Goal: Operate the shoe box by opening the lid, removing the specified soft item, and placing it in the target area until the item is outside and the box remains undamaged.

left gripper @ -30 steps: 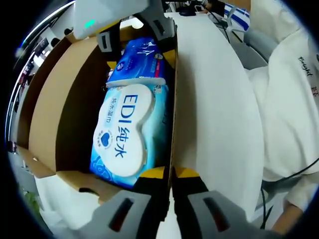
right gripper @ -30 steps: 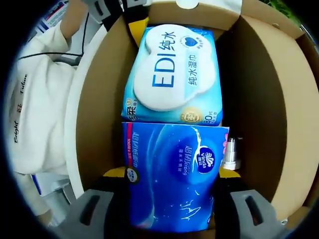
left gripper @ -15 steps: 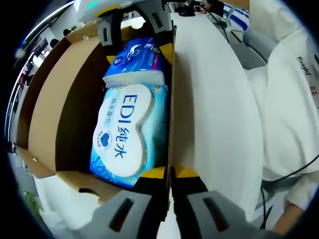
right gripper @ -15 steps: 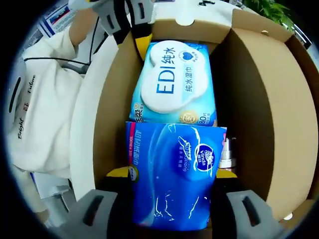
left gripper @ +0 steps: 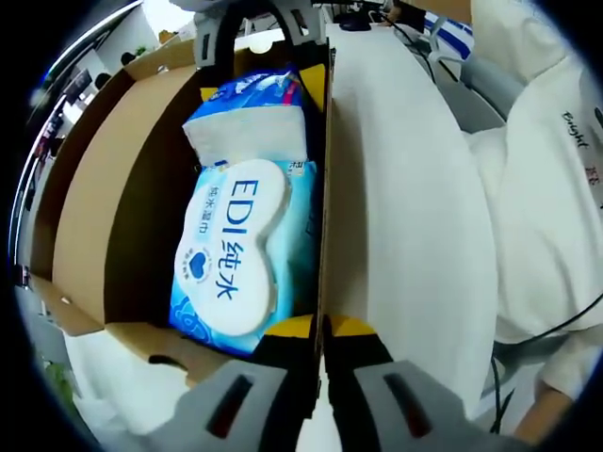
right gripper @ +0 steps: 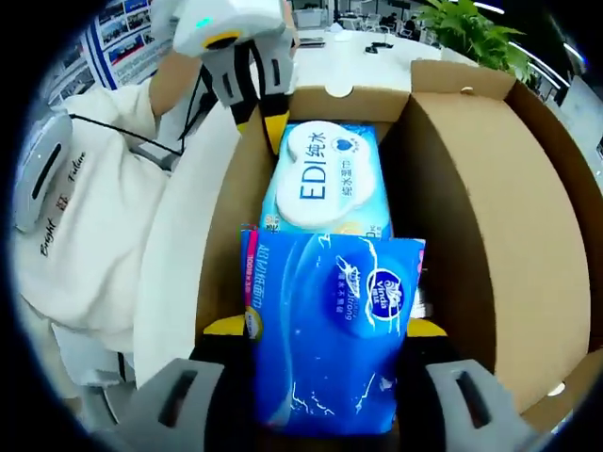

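An open cardboard shoe box (right gripper: 476, 217) holds a light-blue EDI wet-wipes pack (right gripper: 325, 179) lying flat on its floor. My right gripper (right gripper: 320, 377) is shut on a dark-blue soft tissue pack (right gripper: 325, 330), its yellow pads pressing both sides, and the pack is raised above the wipes. In the left gripper view the tissue pack (left gripper: 250, 118) shows its white end, tilted up over the wipes pack (left gripper: 236, 250), with the right gripper (left gripper: 264, 85) around it. My left gripper (left gripper: 320, 330) is shut on the box's side wall edge (left gripper: 323, 188); it shows as the left gripper (right gripper: 259, 118) at the box's far corner.
The box's white outer side (left gripper: 405, 217) spreads to the right of the wall. A person's white sleeve (right gripper: 85, 235) lies left of the box. A small bottle (right gripper: 421, 297) stands in the box beside the tissue pack. A green plant (right gripper: 462, 28) stands behind on a white table (right gripper: 358, 47).
The right gripper has risen and drawn back with the tissue pack, lifting it off the box floor and tilting it up. The left gripper stays clamped on the wall.
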The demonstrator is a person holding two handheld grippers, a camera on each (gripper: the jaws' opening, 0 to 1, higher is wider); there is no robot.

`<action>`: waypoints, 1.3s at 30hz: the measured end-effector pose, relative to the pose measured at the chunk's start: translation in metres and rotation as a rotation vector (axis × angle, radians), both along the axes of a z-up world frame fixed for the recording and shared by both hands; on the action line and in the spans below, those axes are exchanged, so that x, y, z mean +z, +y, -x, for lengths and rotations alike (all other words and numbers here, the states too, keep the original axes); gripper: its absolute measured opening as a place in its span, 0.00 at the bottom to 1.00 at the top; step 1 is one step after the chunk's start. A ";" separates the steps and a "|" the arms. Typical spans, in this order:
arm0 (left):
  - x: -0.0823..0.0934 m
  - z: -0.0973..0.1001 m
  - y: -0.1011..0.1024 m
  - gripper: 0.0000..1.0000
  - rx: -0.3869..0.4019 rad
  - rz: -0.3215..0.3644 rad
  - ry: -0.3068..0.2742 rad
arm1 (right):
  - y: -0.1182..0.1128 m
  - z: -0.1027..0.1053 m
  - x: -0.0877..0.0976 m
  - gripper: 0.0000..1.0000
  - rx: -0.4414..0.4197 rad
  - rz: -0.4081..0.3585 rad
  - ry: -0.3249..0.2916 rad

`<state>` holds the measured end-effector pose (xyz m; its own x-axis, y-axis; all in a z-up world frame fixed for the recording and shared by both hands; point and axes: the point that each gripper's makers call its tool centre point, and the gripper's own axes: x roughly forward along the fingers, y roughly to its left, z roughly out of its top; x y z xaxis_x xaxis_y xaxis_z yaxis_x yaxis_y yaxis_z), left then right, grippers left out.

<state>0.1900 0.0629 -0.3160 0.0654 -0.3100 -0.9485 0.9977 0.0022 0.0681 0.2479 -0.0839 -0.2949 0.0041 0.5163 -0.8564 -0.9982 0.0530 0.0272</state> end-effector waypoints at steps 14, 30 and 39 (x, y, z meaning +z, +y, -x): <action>0.000 -0.015 0.001 0.03 0.003 -0.002 0.001 | 0.022 -0.006 0.037 0.60 0.019 -0.087 -0.008; 0.001 -0.023 0.000 0.03 0.004 0.000 -0.001 | -0.001 -0.010 0.060 0.61 0.047 0.055 -0.070; 0.001 -0.022 0.001 0.03 0.005 0.000 0.000 | -0.008 -0.012 0.074 0.61 0.050 0.085 -0.105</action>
